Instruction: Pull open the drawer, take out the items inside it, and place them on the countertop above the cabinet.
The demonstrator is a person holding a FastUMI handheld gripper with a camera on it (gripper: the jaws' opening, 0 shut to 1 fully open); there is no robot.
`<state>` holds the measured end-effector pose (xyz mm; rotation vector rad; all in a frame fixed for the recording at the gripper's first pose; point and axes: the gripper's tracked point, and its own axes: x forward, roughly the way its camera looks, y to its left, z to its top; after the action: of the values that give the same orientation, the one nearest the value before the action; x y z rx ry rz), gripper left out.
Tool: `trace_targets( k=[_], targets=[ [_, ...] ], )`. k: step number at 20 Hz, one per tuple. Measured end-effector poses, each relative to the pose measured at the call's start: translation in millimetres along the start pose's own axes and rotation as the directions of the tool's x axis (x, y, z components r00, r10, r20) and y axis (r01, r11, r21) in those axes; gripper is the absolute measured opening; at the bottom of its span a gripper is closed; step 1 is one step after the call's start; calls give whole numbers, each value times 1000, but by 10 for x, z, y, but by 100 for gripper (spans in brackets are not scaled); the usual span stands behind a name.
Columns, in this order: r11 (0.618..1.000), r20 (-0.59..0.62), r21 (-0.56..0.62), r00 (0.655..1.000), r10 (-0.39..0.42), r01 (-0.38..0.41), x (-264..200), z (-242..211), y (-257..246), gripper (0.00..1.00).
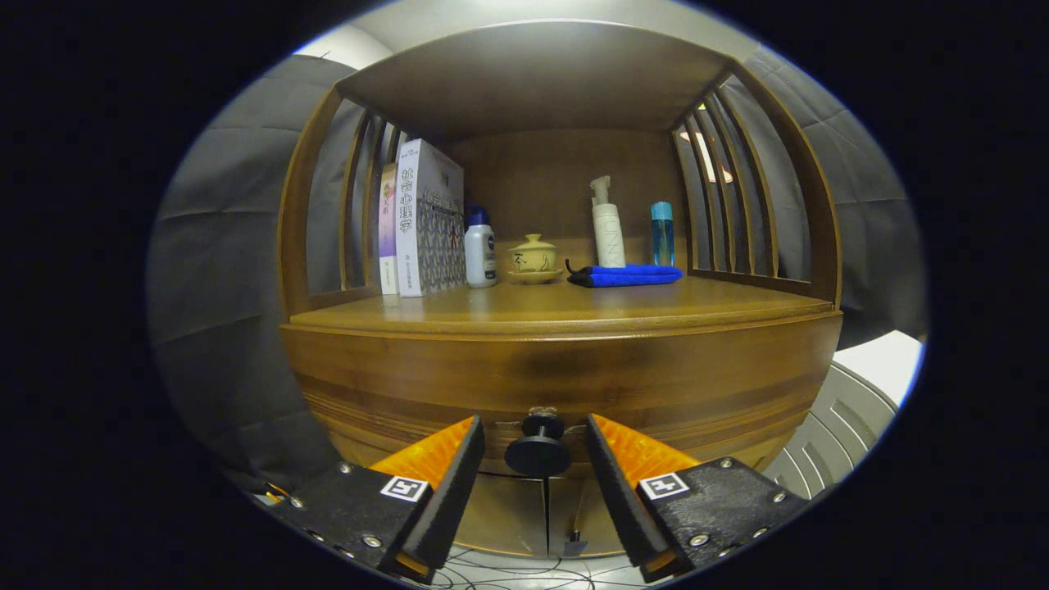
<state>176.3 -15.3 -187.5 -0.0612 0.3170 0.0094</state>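
The drawer's dark knob (538,447) sits between the fingers of my claw (534,438), which stand apart with a gap on each side of it, neither touching it, and the drawer front (565,373) is flush with the cabinet, shut. Above its top edge the surface (565,299) lies bare along the near half. At the far side stand books (422,217) and a white bottle (480,250) at left, a lidded cup (533,256) in the middle, and a blue cloth (627,275), pump bottle (607,225) and blue bottle (662,233) at right.
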Motion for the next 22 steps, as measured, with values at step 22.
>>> trace_targets(
  k=[22],
  targets=[
    [999, -52, 37, 999, 7, -5, -349, -172, 39, 37]
  ],
)
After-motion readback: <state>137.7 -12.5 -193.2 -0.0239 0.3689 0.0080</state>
